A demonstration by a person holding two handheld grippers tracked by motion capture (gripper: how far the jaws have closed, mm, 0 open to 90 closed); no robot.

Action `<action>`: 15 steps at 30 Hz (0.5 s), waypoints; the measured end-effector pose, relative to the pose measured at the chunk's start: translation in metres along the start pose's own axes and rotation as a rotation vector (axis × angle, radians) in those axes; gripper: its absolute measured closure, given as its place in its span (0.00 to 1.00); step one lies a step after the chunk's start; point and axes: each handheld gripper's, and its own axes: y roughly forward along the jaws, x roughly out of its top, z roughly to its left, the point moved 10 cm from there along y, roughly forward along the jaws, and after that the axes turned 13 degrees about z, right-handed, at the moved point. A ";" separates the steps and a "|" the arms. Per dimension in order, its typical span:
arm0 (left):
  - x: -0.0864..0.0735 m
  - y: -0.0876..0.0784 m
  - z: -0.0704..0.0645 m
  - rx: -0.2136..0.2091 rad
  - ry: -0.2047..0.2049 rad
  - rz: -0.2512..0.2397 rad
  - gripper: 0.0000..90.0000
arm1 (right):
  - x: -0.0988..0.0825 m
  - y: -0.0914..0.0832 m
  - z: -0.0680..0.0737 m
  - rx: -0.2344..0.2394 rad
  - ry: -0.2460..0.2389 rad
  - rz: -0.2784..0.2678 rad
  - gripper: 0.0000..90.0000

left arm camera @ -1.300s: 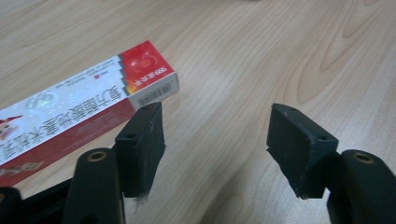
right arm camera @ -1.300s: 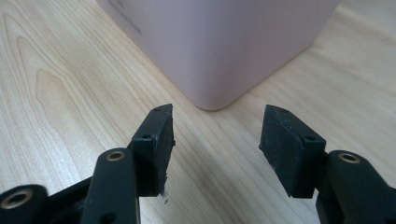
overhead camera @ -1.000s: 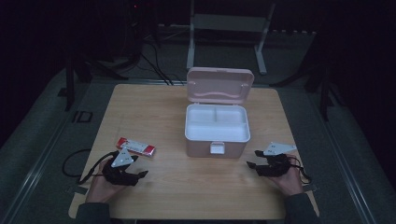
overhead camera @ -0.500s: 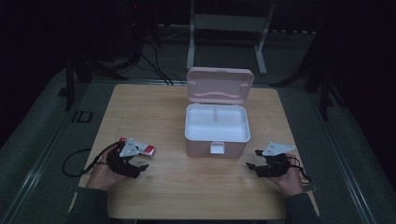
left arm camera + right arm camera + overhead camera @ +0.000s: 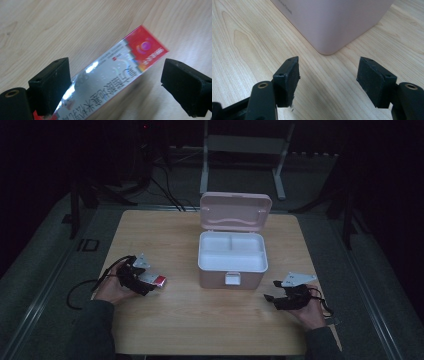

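The work in hand appears to be at its very start: the small silver-and-red carton (image 5: pixel 152 279) lies on the wooden counter (image 5: pixel 200 320), well to the left of the pink storage box (image 5: pixel 231 262), whose lid stands open and whose white tray is seen bare in both compartments. Nothing has been placed inside yet, so the gripping, the carrying and the setting down are all judged to be left.

The left tool (image 5: pixel 145 281) is held over the carton with its jaws spread. They have just been opening, and the carton lies between them without being pressed on both sides: in the left gripper view one pad sits against or just beside the carton's near end, while the other stands clear of its red end. The carton (image 5: pixel 110 75) is therefore taken as released, not grasped. The right tool (image 5: pixel 272 296) rests near the box's front right corner – its jaws too have just been opening, and nothing but bare wood lies between them.

The high view gives the layout – the open lid, the bare tray, both hands apart at either side. The left gripper view supplies what is lost there: the printing on the carton's silver face and the gap at its red end. The right gripper view shows the rounded lower corner of the pink box (image 5: pixel 332 22) just ahead of the open jaws.
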 end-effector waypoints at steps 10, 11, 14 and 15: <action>0.001 0.007 0.001 0.012 -0.017 0.024 0.28 | -0.001 0.002 0.000 0.003 -0.004 0.006 0.38; 0.000 0.008 0.000 -0.001 -0.016 0.029 0.35 | 0.000 0.002 0.000 0.002 -0.004 0.007 0.38; -0.003 0.011 -0.004 -0.023 -0.028 0.032 0.53 | -0.001 0.002 0.000 0.001 -0.006 0.008 0.38; -0.004 0.010 -0.005 -0.022 -0.037 0.030 0.53 | -0.001 0.002 0.000 0.001 -0.006 0.008 0.38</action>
